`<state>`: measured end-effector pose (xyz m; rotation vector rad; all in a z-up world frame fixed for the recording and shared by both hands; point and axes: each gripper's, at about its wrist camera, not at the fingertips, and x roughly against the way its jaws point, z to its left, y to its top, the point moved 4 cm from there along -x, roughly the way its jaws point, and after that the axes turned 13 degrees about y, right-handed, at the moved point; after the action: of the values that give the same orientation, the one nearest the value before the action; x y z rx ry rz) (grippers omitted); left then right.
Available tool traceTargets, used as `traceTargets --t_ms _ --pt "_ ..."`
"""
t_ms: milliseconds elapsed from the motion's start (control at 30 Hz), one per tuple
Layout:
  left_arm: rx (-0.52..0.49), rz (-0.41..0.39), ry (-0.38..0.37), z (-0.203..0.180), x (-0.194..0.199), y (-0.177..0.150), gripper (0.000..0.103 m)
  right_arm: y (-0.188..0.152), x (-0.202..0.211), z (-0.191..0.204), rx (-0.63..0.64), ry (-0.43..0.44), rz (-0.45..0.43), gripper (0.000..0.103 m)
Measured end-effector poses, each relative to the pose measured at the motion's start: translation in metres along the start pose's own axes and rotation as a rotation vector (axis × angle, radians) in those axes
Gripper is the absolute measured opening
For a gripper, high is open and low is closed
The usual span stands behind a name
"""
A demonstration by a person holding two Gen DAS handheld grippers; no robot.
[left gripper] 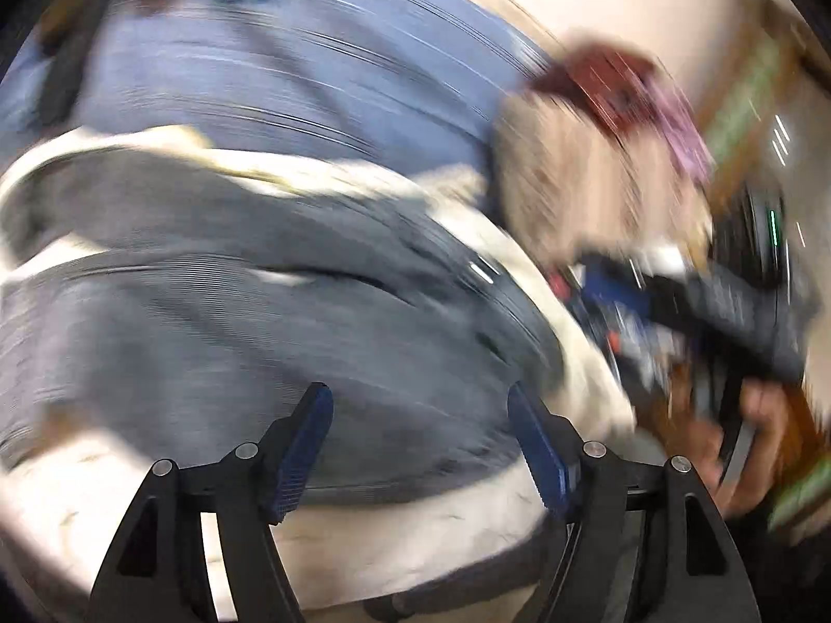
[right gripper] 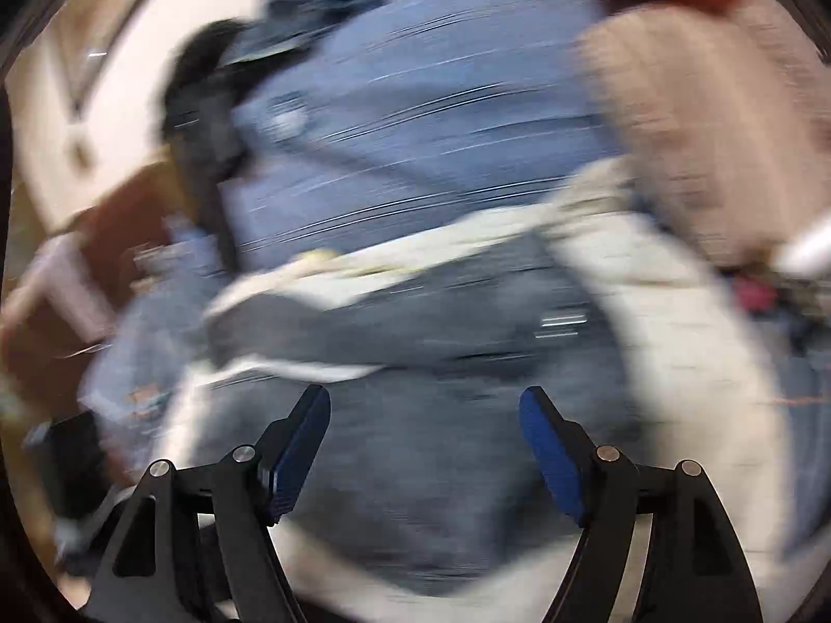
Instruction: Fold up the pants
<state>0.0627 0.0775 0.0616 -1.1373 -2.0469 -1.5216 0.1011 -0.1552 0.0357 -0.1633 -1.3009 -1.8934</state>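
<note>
Home bedroom, blue striped bedspread (right gripper: 415,119), white sheet (left gripper: 415,535), heaps of clothes (left gripper: 597,166), all blurred

Both the left gripper (left gripper: 419,436) and right gripper (right gripper: 425,438) have black angular arms, silver screws, and ribbed blue pads (right gripper: 551,454).

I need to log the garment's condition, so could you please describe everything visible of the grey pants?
The grey pants look like a soft, dark grey fabric, lying in a folded, layered heap on a white cover, with light blue cloth behind. Motion blur hides seams and details. Both grippers hover above, open, with nothing between their fingers.
</note>
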Motion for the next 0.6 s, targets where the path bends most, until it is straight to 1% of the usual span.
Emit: traceTargets --t_ms 33,100,167,200,233,300,367,400,433,467,500,533,567,600 --pt "0.064 -0.022 0.025 0.026 0.015 0.004 0.07 -0.005 -0.019 0.016 0.024 0.09 0.026 0.077" --pt "0.193 -0.066 0.089 0.084 0.043 0.014 0.071 -0.022 -0.052 0.044 0.064 0.199 0.08 0.077" --pt "0.268 -0.09 0.18 0.13 0.059 0.021 0.071 -0.041 -0.092 0.073 0.106 0.267 0.163 0.077" --pt "0.314 -0.091 0.242 0.155 0.063 0.024 0.071 -0.054 -0.114 0.089 0.149 0.289 0.218 0.077" --pt "0.364 -0.07 0.304 0.183 0.061 0.028 0.071 -0.064 -0.134 0.1 0.197 0.292 0.258 0.077" --pt "0.431 0.003 0.349 0.22 0.051 0.029 0.07 -0.087 -0.167 0.123 0.299 0.285 0.327 0.077" --pt "0.502 0.124 0.415 0.257 0.027 0.028 0.069 -0.105 -0.192 0.138 0.367 0.268 0.38 0.076" --pt "0.521 0.169 0.427 0.265 0.021 0.025 0.069 -0.111 -0.204 0.143 0.377 0.256 0.399 0.076" --pt "0.545 0.223 0.438 0.274 0.012 0.021 0.062 -0.115 -0.213 0.146 0.379 0.239 0.405 0.076" --pt "0.567 0.245 0.448 0.275 0.006 0.019 0.057 -0.119 -0.222 0.148 0.381 0.22 0.406 0.076" --pt "0.579 0.239 0.453 0.276 0.008 0.02 0.055 -0.125 -0.229 0.15 0.386 0.208 0.414 0.072" --pt "0.567 0.213 0.439 0.272 0.01 0.023 0.055 -0.125 -0.232 0.146 0.387 0.205 0.422 0.052" --pt "0.55 0.206 0.441 0.268 0.005 0.027 0.055 -0.129 -0.236 0.146 0.378 0.202 0.43 0.039" --pt "0.512 0.225 0.465 0.261 0.004 0.024 0.053 -0.13 -0.241 0.145 0.364 0.199 0.44 0.019"
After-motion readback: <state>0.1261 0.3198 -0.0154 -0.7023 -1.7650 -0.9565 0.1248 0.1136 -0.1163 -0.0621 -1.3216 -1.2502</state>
